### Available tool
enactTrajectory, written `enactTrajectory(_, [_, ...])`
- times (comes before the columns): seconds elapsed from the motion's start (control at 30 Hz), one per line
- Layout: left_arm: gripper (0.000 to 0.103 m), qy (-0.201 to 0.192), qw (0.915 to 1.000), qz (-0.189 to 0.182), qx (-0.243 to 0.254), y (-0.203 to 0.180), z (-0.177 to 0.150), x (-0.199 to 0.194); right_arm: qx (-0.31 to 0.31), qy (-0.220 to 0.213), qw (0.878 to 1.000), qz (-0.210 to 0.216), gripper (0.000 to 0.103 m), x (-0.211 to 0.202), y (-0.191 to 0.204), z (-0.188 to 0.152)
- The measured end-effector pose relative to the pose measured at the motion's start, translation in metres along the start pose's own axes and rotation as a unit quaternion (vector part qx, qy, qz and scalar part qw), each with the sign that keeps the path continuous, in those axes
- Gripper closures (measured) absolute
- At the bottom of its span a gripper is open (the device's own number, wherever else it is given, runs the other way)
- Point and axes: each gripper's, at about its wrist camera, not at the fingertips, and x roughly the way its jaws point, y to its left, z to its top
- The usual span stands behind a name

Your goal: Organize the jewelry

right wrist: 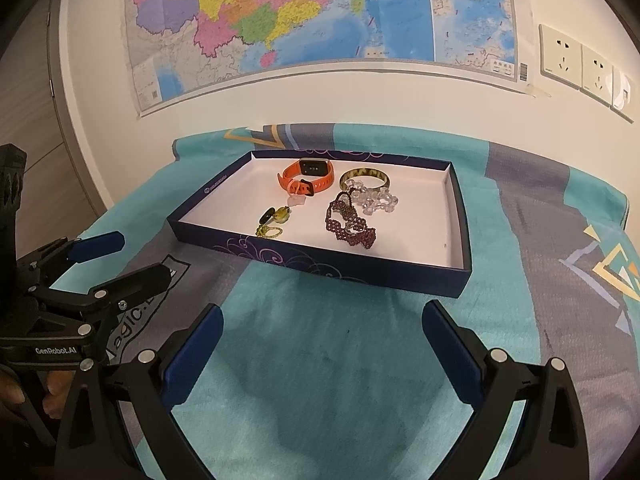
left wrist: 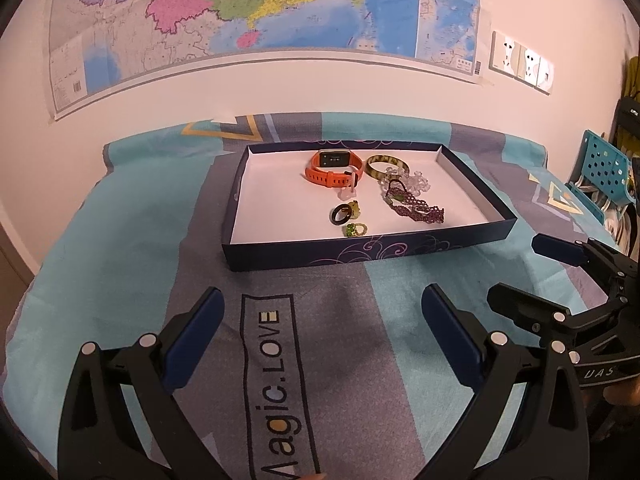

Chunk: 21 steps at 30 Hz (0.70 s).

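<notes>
In rectangular cardboard tray (left wrist: 472, 184) | rubbery orange watch (left wrist: 334, 168) | beaded purple bracelet (left wrist: 416, 206)

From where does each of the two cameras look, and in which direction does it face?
Left wrist: sits on the left gripper, faces the wall map across the tray; its open fingers and the right gripper at right show.
Right wrist: sits on the right gripper, facing likewise from further right; the left gripper and a hand show at left.
Shared: tray, orange watch, map.
</notes>
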Motion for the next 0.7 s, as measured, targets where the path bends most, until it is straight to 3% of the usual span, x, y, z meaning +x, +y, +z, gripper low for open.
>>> enactTrajectory(0.7, [0.006, 0.003, 1.0, 0.003, -0.006, 0.0023, 0.0008, 0.0001, 0.003, 0.004, 1.0, 0.0, 0.007, -0.0003, -0.0015, -0.0027])
